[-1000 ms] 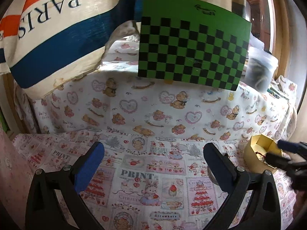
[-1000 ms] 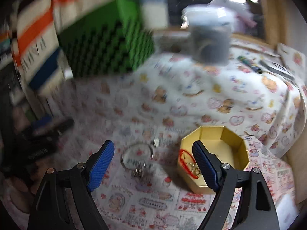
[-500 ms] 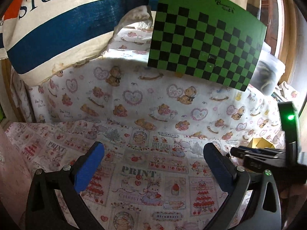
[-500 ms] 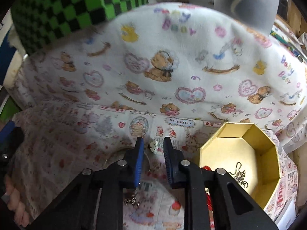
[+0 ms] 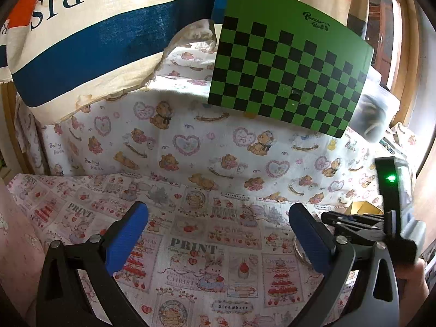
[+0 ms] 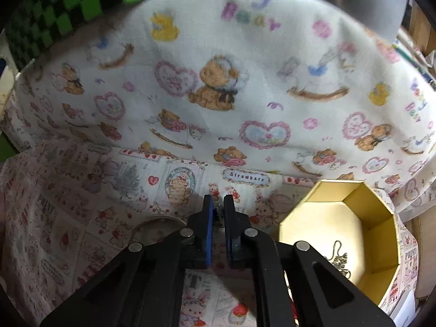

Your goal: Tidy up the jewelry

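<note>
My right gripper is shut on a small silver charm, low over the patterned cloth. A silver ring bracelet lies on the cloth just left of its fingers. A gold octagonal box stands to the right, with a gold chain inside. My left gripper is open and empty above the cloth. In the left wrist view the right gripper is at the far right, with the box corner behind it and part of the bracelet beside the finger.
A teddy-bear printed cloth rises as a wall behind the work area. A green checkered board leans on top of it. A striped PARIS cloth hangs at the left. A plastic container stands at the back right.
My right gripper has gone from wide open to shut on the small charm and moved lower and closer to it. The left gripper has shifted slightly and stays open.
</note>
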`<state>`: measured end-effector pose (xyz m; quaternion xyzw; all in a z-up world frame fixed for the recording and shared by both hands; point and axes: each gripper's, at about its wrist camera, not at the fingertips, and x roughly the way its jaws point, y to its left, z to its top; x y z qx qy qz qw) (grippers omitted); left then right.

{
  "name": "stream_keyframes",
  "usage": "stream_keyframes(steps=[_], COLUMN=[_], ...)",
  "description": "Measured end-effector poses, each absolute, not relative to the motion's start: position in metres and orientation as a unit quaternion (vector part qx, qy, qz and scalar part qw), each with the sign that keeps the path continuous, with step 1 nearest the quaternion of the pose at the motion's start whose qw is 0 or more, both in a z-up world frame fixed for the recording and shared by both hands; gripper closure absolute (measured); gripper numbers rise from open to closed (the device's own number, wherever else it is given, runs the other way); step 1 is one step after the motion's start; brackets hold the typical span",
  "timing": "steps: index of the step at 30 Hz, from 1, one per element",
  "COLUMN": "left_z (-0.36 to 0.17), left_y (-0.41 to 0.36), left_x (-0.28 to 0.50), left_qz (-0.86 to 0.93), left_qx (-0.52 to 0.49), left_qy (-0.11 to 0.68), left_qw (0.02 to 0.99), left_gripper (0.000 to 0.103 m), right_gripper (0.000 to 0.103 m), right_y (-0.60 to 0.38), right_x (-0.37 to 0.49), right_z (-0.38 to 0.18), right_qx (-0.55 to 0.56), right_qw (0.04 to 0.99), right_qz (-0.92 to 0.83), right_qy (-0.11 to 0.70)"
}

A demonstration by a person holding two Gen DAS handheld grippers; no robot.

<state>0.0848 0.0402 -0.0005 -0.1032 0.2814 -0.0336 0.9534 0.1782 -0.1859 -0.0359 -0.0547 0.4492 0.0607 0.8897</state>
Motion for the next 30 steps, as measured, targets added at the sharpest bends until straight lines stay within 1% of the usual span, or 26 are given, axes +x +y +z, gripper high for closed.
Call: stream_keyframes(steps=[5,11,15,18,21,26,30], left_z=[0.002,0.003,0.002,0.003,0.004,0.002,-0.003], left_y=[0.038,0.031,0.023,0.018,0.015,0.006,-0.002], left_x=[0.082,0.080,0.076,0.074,0.072,0.072,0.073], left_qz=[-0.032,-0.034,-0.035,-0.041,-0.052,-0.046,-0.046], left_qx=[-0.096,-0.082,-0.066,-0.062,-0.065,-0.042,-0.027], left_qy=[0.274,0.267,0.263,0.263,0.265,0.262,0.266], left_qw=[0.956,0.959,0.962,0.962,0.961,0.963,0.962], left_gripper=[0.001,0.001,0.001,0.001,0.001,0.001,0.001], right_gripper=[0.095,0.095,0.095,0.095,0.095,0.095,0.095], right_y=[-0.196,-0.212,-0.229,-0.240,-0.255,-0.265,-0.273], right_x=[0.149,0.096,0.072,0.054,0.058,0.059,0.061], right_z=[-0.005,0.037,0.053,0.057,0.053,0.040,0.033], right_qx=[-0.047,-0.040,-0.030,-0.028,0.001,0.010,0.025], right_qw=[0.904,0.930,0.944,0.953,0.944,0.950,0.946], right_qz=[0.087,0.111,0.110,0.102,0.118,0.106,0.116], right_qy=[0.416,0.349,0.310,0.285,0.308,0.295,0.303])
